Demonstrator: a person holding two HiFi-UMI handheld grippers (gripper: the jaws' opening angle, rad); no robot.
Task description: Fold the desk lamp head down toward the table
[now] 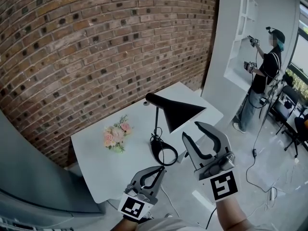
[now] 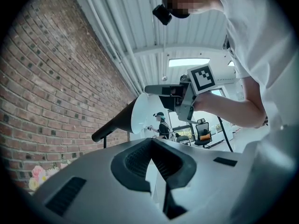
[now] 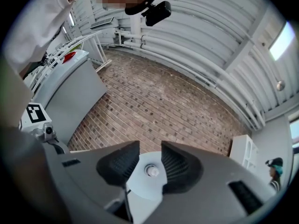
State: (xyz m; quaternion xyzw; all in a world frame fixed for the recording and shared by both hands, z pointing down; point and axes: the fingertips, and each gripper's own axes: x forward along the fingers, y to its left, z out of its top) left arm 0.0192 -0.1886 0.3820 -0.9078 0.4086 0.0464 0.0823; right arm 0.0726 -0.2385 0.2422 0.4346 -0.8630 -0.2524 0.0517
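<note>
On the table (image 1: pixel 94 170), the lamp head (image 1: pixel 179 110) sits just ahead of the fingertips of the right gripper (image 1: pixel 191 130). The lamp base (image 1: pixel 163 154) lies ahead of the fingertips of the left gripper (image 1: pixel 161 169), the flowers (image 1: pixel 116 135) farther left, and the brick wall (image 1: pixel 96 42) behind.

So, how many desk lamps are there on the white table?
1. The black desk lamp stands near the middle of the white table, to the right of the pink flowers. Nothing on the table looks large enough to hide another one.
</note>
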